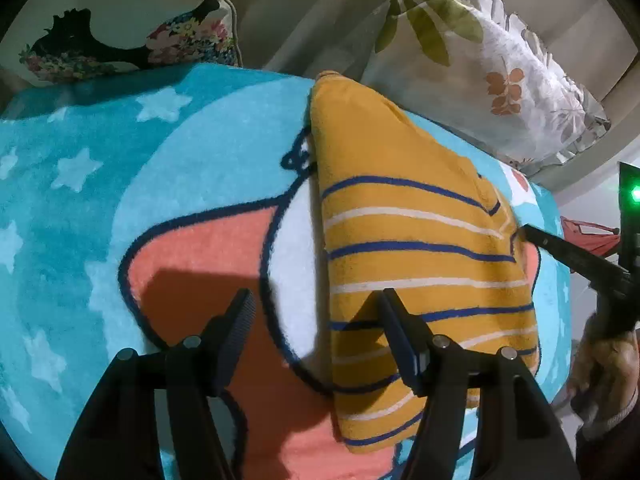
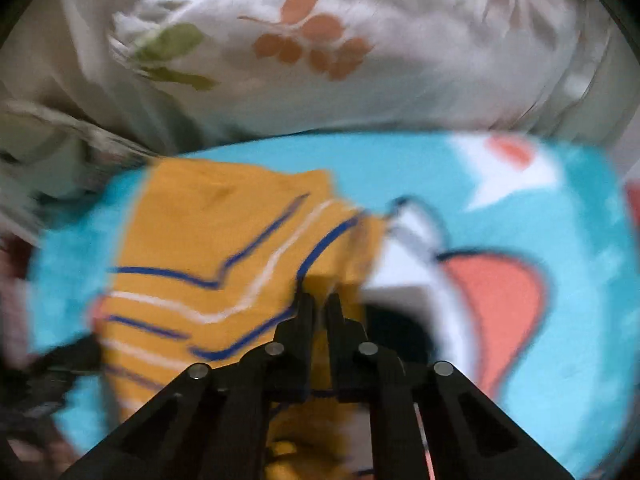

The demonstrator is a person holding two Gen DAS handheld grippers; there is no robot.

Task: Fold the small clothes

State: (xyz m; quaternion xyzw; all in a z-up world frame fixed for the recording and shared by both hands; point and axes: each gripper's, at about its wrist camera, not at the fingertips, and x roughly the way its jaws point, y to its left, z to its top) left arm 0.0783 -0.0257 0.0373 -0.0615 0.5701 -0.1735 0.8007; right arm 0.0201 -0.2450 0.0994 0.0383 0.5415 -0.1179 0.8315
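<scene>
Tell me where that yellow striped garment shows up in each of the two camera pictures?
Left wrist view: the yellow striped garment fills the centre-right, running from upper middle to bottom.
Right wrist view: the garment is left of centre, blurred, reaching to the bottom edge.
Shared landmark: the leaf-print white pillow behind the blue rug.

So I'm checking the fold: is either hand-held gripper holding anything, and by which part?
The right hand-held gripper is shut on the yellow striped garment at its side edge. The left hand-held gripper is open, holding nothing.
</scene>
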